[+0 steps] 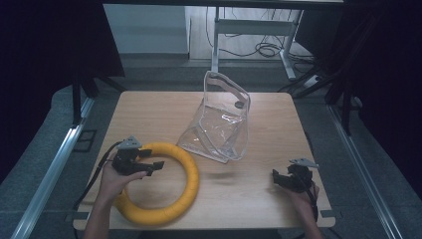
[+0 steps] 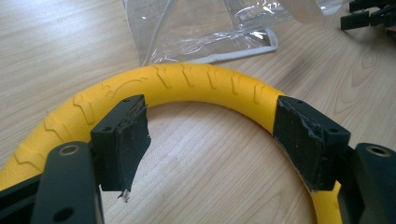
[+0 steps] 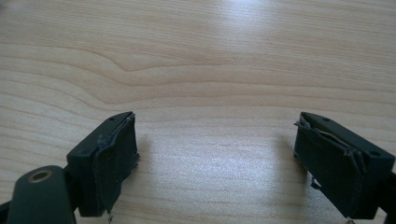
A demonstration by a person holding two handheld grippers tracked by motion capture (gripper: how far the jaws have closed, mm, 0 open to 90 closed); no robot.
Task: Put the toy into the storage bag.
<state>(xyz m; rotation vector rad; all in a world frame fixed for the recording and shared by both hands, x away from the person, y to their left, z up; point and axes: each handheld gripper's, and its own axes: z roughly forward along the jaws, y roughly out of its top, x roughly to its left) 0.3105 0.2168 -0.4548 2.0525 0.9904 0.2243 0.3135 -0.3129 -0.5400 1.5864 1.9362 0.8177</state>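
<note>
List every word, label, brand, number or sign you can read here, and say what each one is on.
None can be read.
Yellow ring: raised tread-like grooves and a curved mark, no letters legible.
Clear bag: one small dark spot near its top, too small to read.
Left gripper, right gripper and wooden table: no text visible.

There was one yellow ring (image 1: 164, 186), one clear bag (image 1: 221, 124), one table (image 1: 249, 199), and two grippers: left gripper (image 1: 149, 165), right gripper (image 1: 279, 178).
</note>
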